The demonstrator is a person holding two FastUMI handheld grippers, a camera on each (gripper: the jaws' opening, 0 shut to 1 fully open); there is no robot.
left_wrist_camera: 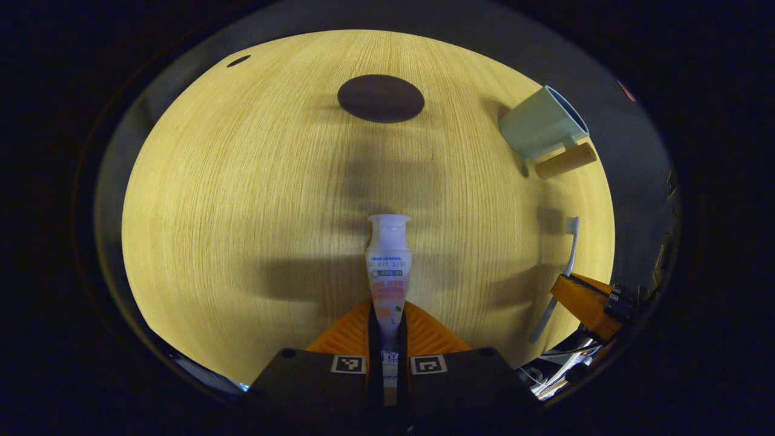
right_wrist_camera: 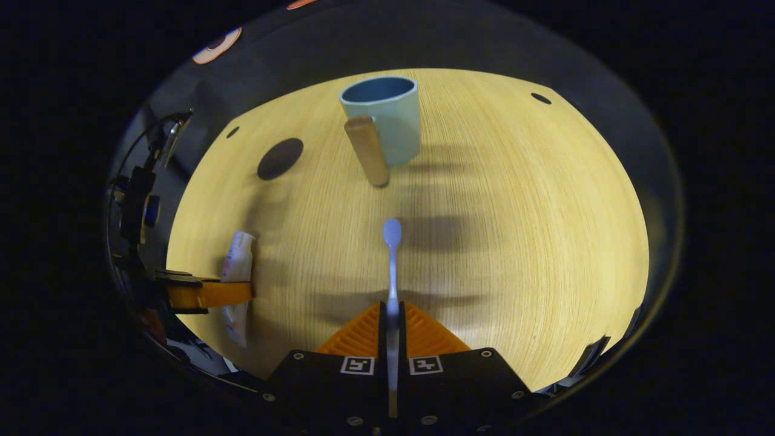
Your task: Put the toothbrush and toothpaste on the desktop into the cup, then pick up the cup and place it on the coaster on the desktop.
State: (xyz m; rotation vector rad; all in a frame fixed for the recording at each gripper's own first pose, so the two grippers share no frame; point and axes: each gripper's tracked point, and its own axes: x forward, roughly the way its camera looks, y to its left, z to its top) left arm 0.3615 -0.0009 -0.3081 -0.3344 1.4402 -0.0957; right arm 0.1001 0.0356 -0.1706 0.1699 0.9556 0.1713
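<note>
both grippers have ribbed orange fingers (left_wrist_camera: 424,330) on black bodies bearing square black-and-white markers (right_wrist_camera: 357,365).

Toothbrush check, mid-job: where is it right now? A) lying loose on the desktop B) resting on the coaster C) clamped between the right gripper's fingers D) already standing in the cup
C: in the right gripper view the toothbrush runs out from between the closed orange fingers of the right gripper, well short of the cup, which stands with nothing in it.

Both views high, angled down; share desktop (left_wrist_camera: 242,212), cup (left_wrist_camera: 539,130).
</note>
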